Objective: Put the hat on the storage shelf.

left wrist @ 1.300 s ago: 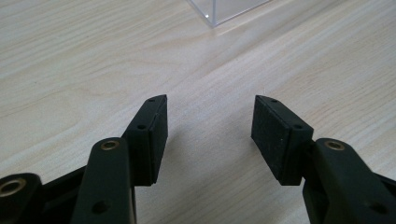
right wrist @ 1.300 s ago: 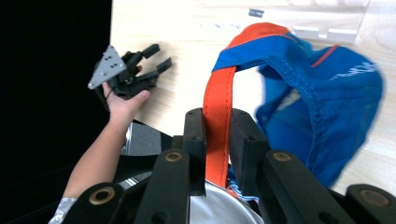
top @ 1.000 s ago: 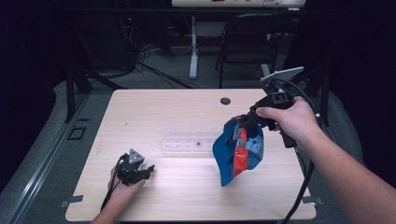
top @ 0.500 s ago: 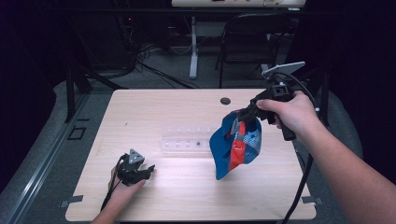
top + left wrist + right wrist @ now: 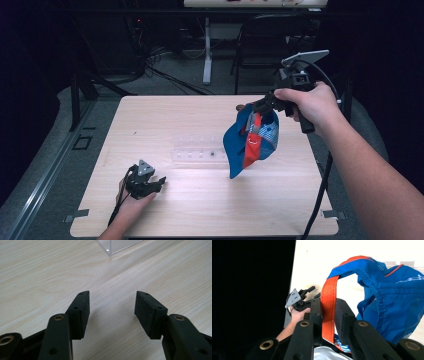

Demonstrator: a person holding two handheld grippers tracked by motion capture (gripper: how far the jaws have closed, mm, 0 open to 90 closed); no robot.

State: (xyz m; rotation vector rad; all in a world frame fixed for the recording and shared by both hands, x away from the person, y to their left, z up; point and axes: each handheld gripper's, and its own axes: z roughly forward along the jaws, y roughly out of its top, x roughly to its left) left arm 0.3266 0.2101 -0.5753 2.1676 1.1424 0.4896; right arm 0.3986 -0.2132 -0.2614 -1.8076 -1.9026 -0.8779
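Overhead, pale wooden table [image 5: 165, 125] amid dark room, cables [image 5: 165, 80].

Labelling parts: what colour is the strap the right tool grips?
Orange strap, clearest in the right gripper view.

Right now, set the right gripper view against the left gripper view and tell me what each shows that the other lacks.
Right gripper view alone: its jaws shut on the orange strap of a blue bag, with the left gripper farther off in a hand.

Left gripper view alone: open jaws with nothing between them, and a corner of a clear plastic box.

Both: the pale wooden table.
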